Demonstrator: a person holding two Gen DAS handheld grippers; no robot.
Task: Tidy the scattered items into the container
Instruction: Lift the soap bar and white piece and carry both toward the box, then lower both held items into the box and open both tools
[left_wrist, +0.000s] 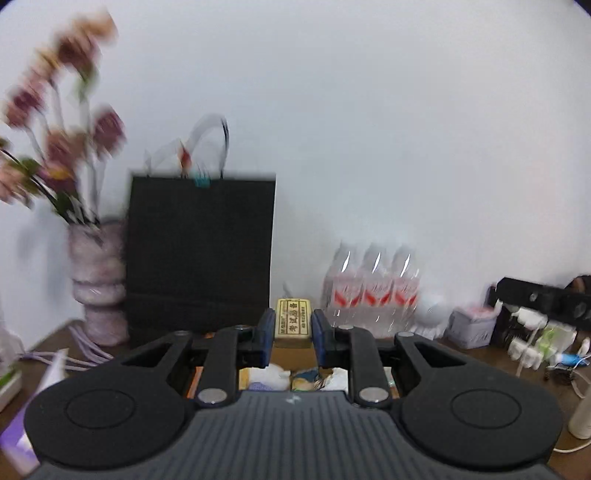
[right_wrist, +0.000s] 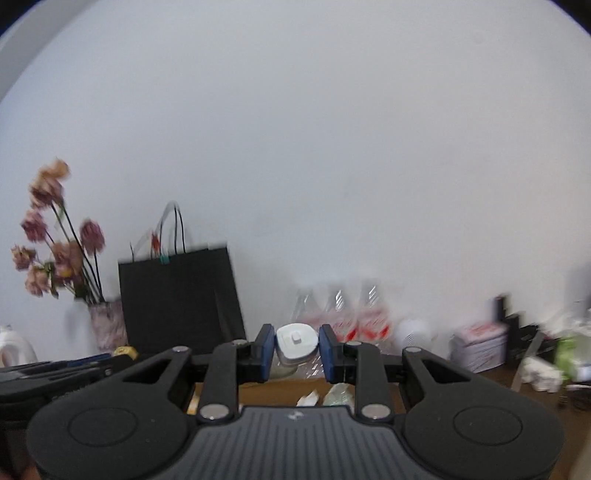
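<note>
My left gripper (left_wrist: 293, 325) is shut on a yellow eraser block (left_wrist: 293, 319) printed with dark characters, held between the blue pads. Below it lies the open container (left_wrist: 194, 382) with an orange rim, holding white crumpled paper (left_wrist: 271, 374) and other small bits. In the right wrist view my right gripper (right_wrist: 297, 347) is shut on a small white lidded box (right_wrist: 296, 341). Under it a tan surface carries white and pale green scraps (right_wrist: 338, 395). At the left edge of that view a dark gripper body with a yellow item (right_wrist: 125, 350) shows. Both views are motion-blurred.
A black paper bag (left_wrist: 199, 251) stands against the white wall, with a vase of pink flowers (left_wrist: 98, 280) to its left. A pack of water bottles (left_wrist: 371, 291), a white round object (left_wrist: 430, 310), a small box (left_wrist: 471, 326) and plugs with cables (left_wrist: 532, 339) line the back right.
</note>
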